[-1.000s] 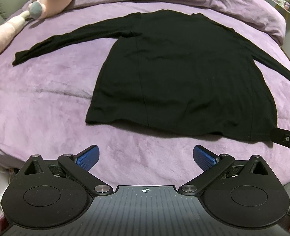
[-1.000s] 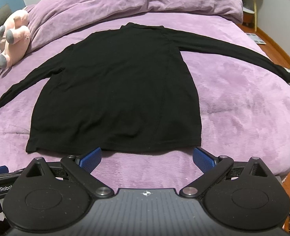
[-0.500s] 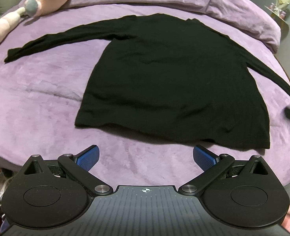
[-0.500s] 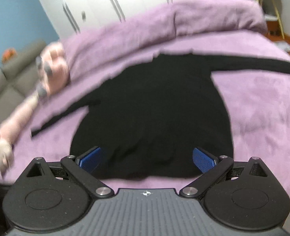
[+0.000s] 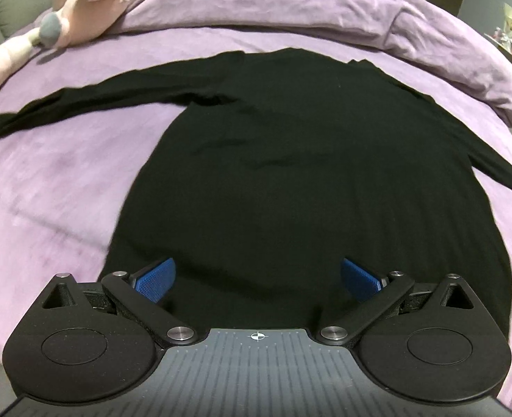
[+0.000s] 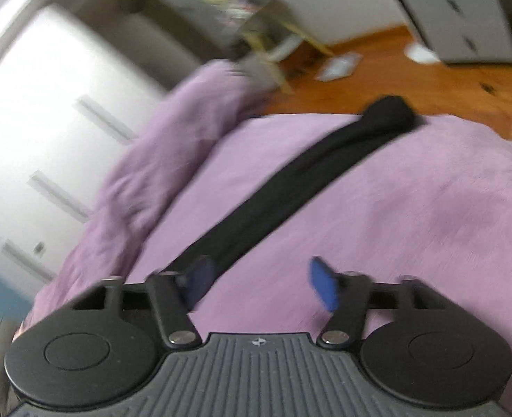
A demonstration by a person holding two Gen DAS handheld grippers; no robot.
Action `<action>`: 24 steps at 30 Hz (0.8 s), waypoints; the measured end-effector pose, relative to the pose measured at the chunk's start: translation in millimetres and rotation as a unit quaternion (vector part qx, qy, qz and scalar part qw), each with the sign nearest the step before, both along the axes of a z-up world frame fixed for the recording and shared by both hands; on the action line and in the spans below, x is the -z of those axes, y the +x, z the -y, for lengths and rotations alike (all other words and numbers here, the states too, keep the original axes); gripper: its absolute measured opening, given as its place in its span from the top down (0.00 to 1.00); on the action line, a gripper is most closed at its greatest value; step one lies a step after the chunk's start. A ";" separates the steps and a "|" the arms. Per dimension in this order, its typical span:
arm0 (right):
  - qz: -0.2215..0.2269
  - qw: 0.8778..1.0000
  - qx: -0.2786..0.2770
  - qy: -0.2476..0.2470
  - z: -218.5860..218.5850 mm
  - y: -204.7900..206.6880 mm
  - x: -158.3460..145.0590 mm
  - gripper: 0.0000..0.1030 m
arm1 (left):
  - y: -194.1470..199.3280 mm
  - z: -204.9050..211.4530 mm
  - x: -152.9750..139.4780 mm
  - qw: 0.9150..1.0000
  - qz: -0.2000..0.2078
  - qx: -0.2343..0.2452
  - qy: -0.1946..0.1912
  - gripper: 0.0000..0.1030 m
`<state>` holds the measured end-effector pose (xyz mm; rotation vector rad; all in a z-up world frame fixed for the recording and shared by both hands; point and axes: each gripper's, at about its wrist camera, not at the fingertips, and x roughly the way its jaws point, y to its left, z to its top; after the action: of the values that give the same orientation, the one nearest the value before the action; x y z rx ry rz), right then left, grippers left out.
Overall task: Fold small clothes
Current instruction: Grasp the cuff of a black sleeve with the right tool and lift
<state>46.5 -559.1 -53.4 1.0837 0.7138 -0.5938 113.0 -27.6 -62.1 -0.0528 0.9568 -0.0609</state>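
A black long-sleeved top (image 5: 290, 173) lies flat on the purple bed cover (image 5: 47, 191), both sleeves spread out to the sides. My left gripper (image 5: 257, 279) hangs over the top's hem, open, its blue pads (image 5: 155, 279) wide apart with nothing gripped between them. The right wrist view is blurred and tilted. There the top's right sleeve (image 6: 290, 187) runs diagonally from the cuff (image 6: 391, 111) down to my right gripper's (image 6: 261, 285) left finger. The right jaws are closing and only bed cover shows between the pads; the sleeve passes at the left pad (image 6: 198, 285).
A pink plush toy (image 5: 82, 10) lies at the back left of the bed. A rumpled purple duvet (image 5: 325, 10) is heaped along the far side. Beyond the bed's right edge are a wooden floor (image 6: 429, 69) and a white wardrobe (image 6: 47, 139).
My left gripper has moved forward and down, from short of the hem to over it. My right gripper has swung right and rolled, from the top's body to the right sleeve, its jaws narrower.
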 end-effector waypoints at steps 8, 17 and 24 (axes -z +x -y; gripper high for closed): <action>0.010 0.990 0.137 0.033 58.6 2.3 72.6 0.93 | 32.6 23.0 33.0 1.000 -0.011 0.007 0.019 0.00; 0.046 0.981 0.179 0.065 82.3 -1.8 89.2 0.96 | 29.6 11.2 48.7 0.999 -0.021 0.027 -0.008 0.00; 0.042 0.981 0.180 0.054 89.3 2.7 87.2 0.94 | 33.2 14.4 50.0 0.999 -0.026 0.037 0.000 0.00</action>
<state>49.2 -648.4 -140.7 1.3449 0.4808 -0.8193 146.2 -42.0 -112.2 -0.0189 1.0105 -0.1277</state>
